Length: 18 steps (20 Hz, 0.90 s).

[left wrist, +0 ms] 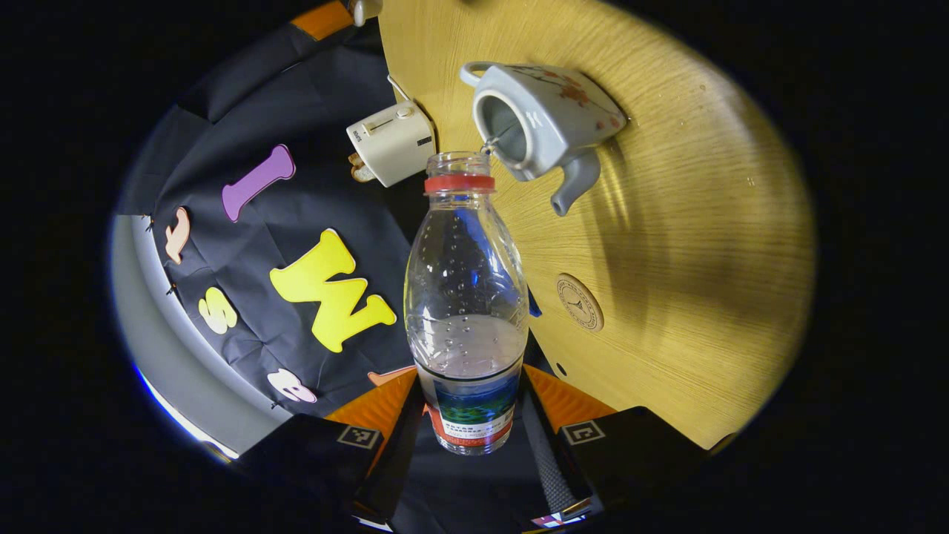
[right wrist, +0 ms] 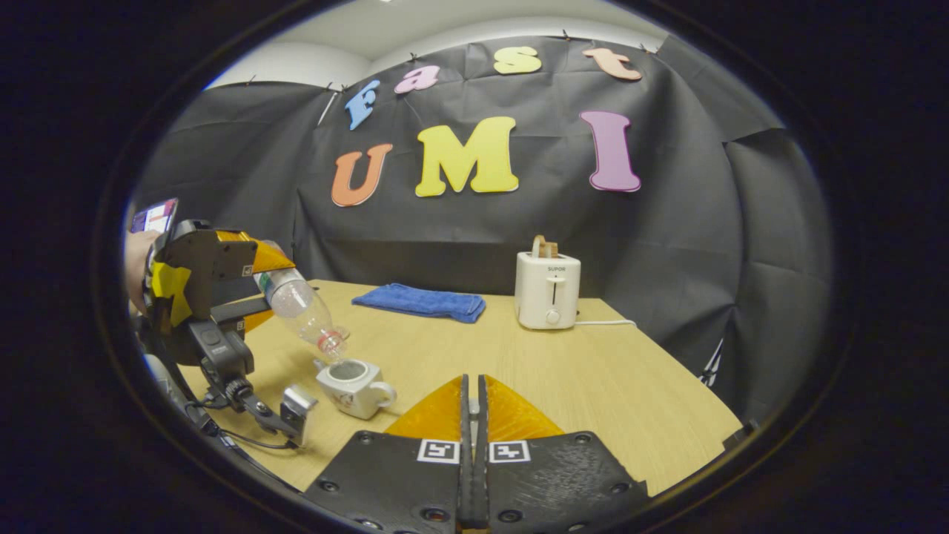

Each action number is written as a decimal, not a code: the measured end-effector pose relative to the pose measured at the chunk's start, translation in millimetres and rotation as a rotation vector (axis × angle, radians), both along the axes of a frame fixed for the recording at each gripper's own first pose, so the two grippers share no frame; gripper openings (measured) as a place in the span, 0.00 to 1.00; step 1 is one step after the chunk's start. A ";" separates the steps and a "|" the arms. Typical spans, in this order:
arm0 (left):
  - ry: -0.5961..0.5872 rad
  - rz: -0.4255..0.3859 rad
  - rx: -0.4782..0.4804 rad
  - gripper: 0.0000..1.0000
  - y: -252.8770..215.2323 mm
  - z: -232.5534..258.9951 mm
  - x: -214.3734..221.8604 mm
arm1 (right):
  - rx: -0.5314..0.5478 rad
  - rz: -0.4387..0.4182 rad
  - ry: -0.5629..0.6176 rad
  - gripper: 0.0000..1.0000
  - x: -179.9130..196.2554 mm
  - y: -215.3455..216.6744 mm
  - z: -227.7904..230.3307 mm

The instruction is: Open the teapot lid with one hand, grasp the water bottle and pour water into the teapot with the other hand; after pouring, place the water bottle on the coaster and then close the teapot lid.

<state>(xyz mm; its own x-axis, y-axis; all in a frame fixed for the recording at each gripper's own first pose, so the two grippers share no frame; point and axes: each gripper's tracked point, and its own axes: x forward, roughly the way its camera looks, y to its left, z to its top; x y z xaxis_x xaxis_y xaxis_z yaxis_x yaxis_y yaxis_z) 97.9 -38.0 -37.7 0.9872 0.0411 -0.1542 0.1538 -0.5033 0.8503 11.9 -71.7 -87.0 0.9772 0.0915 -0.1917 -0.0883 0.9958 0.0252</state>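
A round-edged, light wood-grain surface stands in a booth walled with black cloth; a pale wall and ceiling show above the cloth.

In the left gripper view, the left gripper has its jaws clamped on the lower body of a clear plastic water bottle with a red neck ring and no cap. The bottle is tipped so that its open mouth sits just at the rim of a grey-white ceramic teapot with a small floral print. The teapot's opening is uncovered and its spout points away from the bottle. Some water remains in the bottle near its label. A round wooden coaster lies on the surface, apart from the teapot.

In the right gripper view, the right gripper has its jaws pressed together with nothing visible between them, above the near edge of the surface. Farther back stand a white toaster with bread in its slot and a folded blue towel. At the left, a hand holds the other gripper, tilting the bottle over the teapot.
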 end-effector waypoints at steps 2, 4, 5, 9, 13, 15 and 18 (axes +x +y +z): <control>-0.017 -0.013 0.033 0.74 -2.0 3.1 -1.6 | 0.001 -0.004 0.001 0.00 0.0 -1.8 -0.8; -0.026 -0.023 0.053 0.73 -5.0 7.7 0.0 | 0.004 -0.006 -0.001 0.00 -1.0 -3.0 -0.6; -0.026 -0.024 0.054 0.74 -4.5 7.7 0.3 | 0.004 -0.007 -0.002 0.00 -1.5 -3.6 0.1; -0.050 -0.032 0.074 0.73 -7.1 13.3 0.4 | 0.008 -0.005 0.000 0.00 -2.8 -3.8 -1.6; -0.070 -0.027 0.085 0.74 -5.5 17.4 0.2 | 0.022 -0.011 0.007 0.00 -2.9 -5.9 -3.4; -0.072 -0.041 0.097 0.74 -9.8 20.0 1.4 | 0.020 -0.011 0.004 0.00 -2.4 -4.7 -2.1; -0.075 -0.047 0.100 0.74 -11.0 19.9 1.6 | 0.019 -0.007 0.002 0.00 -3.5 -3.7 -2.7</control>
<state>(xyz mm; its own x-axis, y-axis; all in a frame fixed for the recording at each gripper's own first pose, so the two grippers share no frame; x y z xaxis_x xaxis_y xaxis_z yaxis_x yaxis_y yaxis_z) 99.6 -49.0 -17.8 0.9970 0.0063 -0.0774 0.0661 -0.5913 0.8037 8.5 -75.4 -89.6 0.9774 0.0884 -0.1922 -0.0813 0.9957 0.0445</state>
